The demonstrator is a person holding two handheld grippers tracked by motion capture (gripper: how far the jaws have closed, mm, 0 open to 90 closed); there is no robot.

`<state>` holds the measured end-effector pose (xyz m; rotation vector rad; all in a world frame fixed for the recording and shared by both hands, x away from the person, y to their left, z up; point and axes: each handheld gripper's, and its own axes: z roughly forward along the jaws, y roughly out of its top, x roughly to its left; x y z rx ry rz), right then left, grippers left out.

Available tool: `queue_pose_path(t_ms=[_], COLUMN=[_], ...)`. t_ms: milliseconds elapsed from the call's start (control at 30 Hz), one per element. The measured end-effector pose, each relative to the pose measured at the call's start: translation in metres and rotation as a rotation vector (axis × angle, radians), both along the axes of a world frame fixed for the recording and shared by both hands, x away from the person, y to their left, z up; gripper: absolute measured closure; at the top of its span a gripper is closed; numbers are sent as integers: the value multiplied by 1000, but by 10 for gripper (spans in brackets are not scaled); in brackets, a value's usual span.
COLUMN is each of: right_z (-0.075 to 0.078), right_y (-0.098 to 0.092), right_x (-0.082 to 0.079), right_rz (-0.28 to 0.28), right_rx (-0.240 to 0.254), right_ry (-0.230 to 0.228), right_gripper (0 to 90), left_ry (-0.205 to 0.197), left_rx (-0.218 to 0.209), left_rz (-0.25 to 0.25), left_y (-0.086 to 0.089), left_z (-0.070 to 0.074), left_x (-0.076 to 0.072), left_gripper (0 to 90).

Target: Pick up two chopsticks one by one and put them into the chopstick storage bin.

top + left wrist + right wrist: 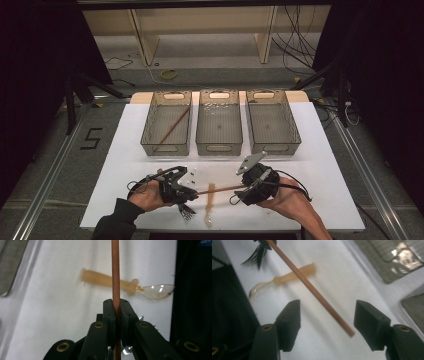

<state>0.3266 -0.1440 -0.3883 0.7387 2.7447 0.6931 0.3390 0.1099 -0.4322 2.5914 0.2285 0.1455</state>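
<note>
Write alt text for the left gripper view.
The left gripper has its two black jaws clamped on a thin reddish-brown chopstick that runs straight up the frame. Behind it, on the white table, lies a spoon with a tan handle and a clear bowl.

Chopstick (220, 189) above spoon (210, 197)

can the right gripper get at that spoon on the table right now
Probably yes: the right gripper is open and holds nothing, and the spoon lies bare nearby; only the chopstick in the left gripper crosses above it.
</note>
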Motion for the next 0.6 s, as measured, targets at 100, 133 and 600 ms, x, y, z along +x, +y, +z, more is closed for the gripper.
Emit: queue_pose_path(t_ms=[100, 133, 600], right_z=[1, 1, -20], right_y=[-3, -4, -18], right_x=[2, 2, 3], right_rz=[-57, -70, -187], right_rx=[45, 60, 217], right_ry=[-19, -26, -37], right_gripper=[357, 346, 290], left_ry=[10, 10, 22], left_rx=[-25, -35, -137], left_rz=[75, 122, 357], left_y=[7, 11, 39], left_z=[1, 2, 14], left_x=[7, 11, 27], left_gripper=[845, 845, 845])
